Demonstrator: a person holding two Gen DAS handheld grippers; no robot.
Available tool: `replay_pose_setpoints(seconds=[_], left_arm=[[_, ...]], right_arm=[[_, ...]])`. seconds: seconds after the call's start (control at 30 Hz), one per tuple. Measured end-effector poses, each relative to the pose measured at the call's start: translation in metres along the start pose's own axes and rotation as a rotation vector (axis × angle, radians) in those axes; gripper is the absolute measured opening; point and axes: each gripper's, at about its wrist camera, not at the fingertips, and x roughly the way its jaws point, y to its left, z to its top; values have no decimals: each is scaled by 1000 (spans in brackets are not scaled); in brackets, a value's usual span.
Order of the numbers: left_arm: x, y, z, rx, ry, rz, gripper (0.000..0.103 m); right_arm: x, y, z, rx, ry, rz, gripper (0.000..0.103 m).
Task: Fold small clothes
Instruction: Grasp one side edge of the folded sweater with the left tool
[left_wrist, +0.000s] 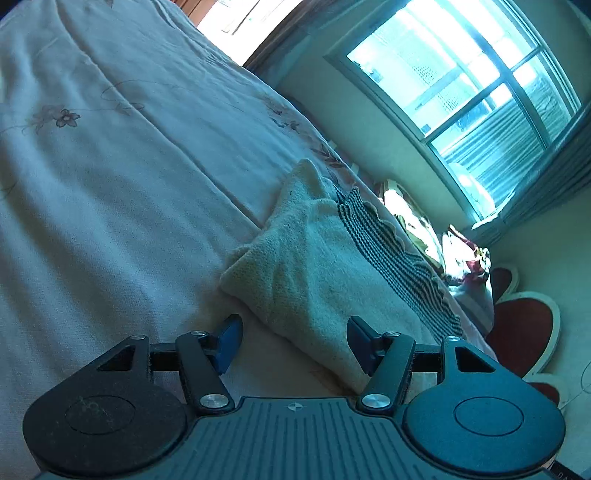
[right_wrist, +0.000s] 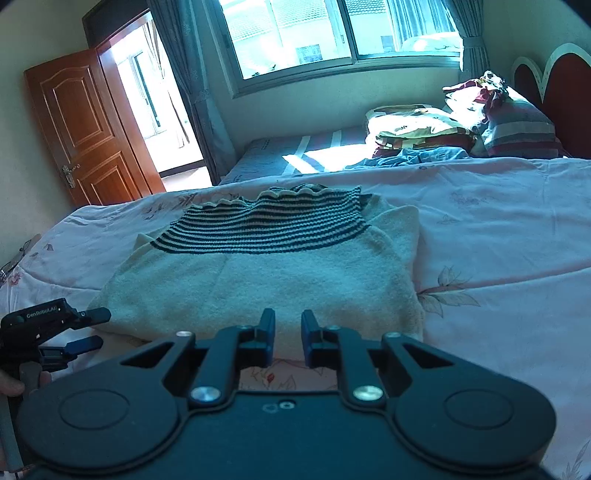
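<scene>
A small cream knit sweater (right_wrist: 266, 280) with a dark striped band and a ruffled edge lies flat on the pink floral bedspread (right_wrist: 498, 229), its sleeves tucked in. In the right wrist view my right gripper (right_wrist: 288, 321) hovers just short of the sweater's near hem, its jaws only a narrow gap apart with nothing between them. My left gripper (right_wrist: 92, 328) sits at the sweater's near left corner. In the left wrist view the left gripper (left_wrist: 295, 332) is open, and the sweater (left_wrist: 314, 266) has its near edge lying between the spread fingers without the pads touching it.
A heap of clothes and pillows (right_wrist: 461, 122) lies at the far right by a red headboard (right_wrist: 565, 74). A window (right_wrist: 332, 29) spans the back wall and a wooden door (right_wrist: 77, 122) stands open at the left. A person's hand (right_wrist: 11, 386) holds the left gripper.
</scene>
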Motion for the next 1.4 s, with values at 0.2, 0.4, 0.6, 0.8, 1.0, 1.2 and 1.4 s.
replay_pose_setpoints(seconds=[0.2, 0.4, 0.6, 0.8, 1.0, 1.2, 1.4], left_arm=[[23, 3, 10, -75, -18, -26, 62], [50, 4, 24, -109, -59, -51, 62], [63, 2, 29, -114, -92, -42, 46], [74, 10, 34, -98, -78, -55, 25], [60, 16, 36, -119, -106, -135, 19], [77, 26, 36, -157, -63, -130, 18], [82, 29, 38, -156, -49, -144, 18]], right_arm=[[12, 5, 7, 32, 7, 47, 17], [36, 16, 14, 23, 27, 91, 17], [60, 22, 17, 15, 52, 105, 17], [72, 31, 18, 7, 75, 110, 17], [76, 34, 24, -7, 79, 98, 17], [90, 30, 29, -10, 85, 79, 17], [115, 36, 34, -13, 82, 91, 17]])
